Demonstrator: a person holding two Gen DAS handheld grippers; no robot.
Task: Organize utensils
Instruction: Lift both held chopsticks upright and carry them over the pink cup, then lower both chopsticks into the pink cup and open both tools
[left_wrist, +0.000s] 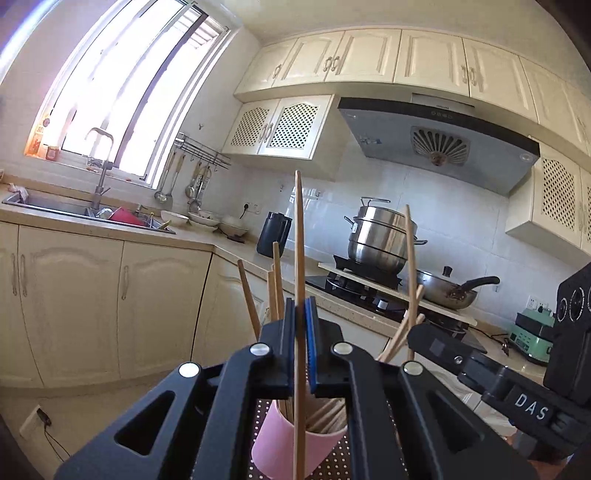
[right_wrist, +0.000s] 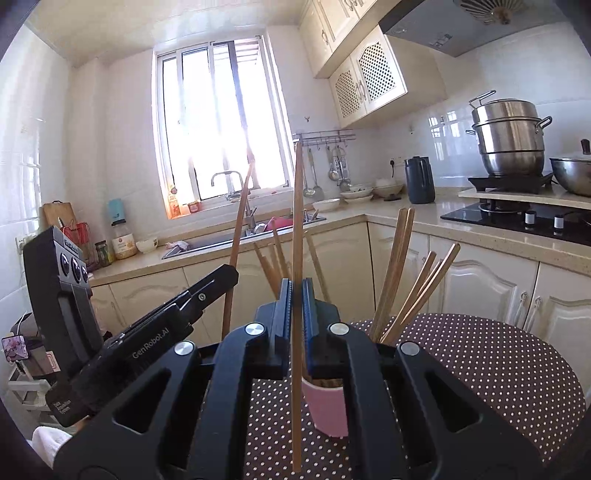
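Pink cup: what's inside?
Pink cup holds a bunch of wooden chopsticks, tips fanning above its rim. Their lower ends and the cup's bottom are hidden by its wall and the tongs.

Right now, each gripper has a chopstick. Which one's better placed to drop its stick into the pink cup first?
Probably left. The left gripper holds its chopstick upright in line with the pink cup. The right gripper holds its chopstick hanging left of the cup, over the dotted tablecloth.

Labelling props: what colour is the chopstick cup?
Pink cup, clearest in the right wrist view.
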